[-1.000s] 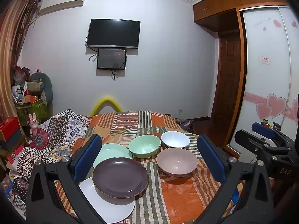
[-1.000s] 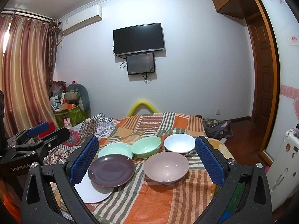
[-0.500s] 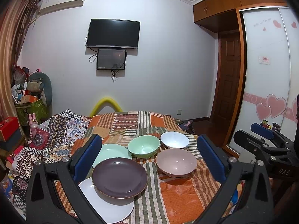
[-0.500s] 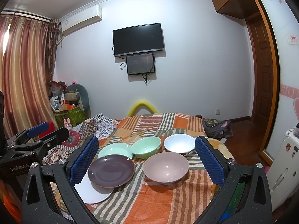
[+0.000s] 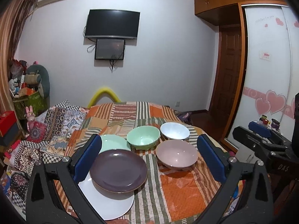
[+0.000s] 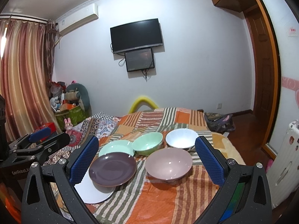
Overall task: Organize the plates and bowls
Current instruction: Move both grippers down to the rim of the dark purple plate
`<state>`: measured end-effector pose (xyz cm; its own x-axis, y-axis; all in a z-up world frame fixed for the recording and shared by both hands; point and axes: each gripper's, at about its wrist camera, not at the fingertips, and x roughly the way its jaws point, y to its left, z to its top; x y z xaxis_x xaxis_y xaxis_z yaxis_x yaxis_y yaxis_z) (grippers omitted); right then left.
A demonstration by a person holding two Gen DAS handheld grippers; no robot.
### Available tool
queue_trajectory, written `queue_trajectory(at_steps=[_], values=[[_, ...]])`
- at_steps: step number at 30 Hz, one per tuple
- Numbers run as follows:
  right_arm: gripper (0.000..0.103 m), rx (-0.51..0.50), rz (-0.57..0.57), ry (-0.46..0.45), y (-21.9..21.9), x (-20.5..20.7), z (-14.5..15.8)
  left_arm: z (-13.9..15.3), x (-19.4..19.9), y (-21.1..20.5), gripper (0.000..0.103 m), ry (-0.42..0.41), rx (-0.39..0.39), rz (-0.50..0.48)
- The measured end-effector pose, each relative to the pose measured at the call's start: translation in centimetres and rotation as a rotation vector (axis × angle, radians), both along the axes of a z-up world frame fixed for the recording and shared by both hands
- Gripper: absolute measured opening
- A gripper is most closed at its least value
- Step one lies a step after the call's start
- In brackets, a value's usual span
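On a patchwork-covered bed [image 5: 186, 192], plates and bowls are laid out; both grippers' jaws are held wide, empty.

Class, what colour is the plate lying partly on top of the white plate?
Dark purple plate; the left wrist view shows it best.

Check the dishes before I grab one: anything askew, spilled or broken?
Nothing spilled or broken. One oddity: the purple plate lies partly on the white plate, off-centre, its far edge over the green plate. The three bowls sit upright.
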<state>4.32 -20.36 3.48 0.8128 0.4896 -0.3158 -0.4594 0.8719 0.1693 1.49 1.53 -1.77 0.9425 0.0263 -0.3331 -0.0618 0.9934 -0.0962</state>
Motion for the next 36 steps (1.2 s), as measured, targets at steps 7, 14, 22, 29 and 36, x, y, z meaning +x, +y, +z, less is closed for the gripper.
queue_trajectory(at_steps=[7, 14, 22, 29, 36], values=[[0.095, -0.042, 0.026, 0.065, 2.0, 1.3, -2.6, -2.4, 1.3, 2.6, 0.098, 0.067, -0.022, 0.045], [0.080, -0.056, 0.073, 0.163, 3.7, 3.2, -5.1, -5.4, 3.3, 6.5, 0.085, 0.169, -0.075, 0.082], [0.069, -0.063, 0.125, 0.269, 5.8, 5.3, -7.6, -9.1, 5.6, 10.5, 0.081, 0.261, -0.073, 0.147], [0.058, -0.076, 0.158, 0.387, 8.2, 7.5, -10.3, -12.4, 8.4, 14.1, 0.081, 0.360, -0.111, 0.148], [0.055, -0.129, 0.164, 0.435, 10.2, 8.7, -12.3, -15.8, 11.5, 17.1, 0.069, 0.460, -0.150, 0.135]])
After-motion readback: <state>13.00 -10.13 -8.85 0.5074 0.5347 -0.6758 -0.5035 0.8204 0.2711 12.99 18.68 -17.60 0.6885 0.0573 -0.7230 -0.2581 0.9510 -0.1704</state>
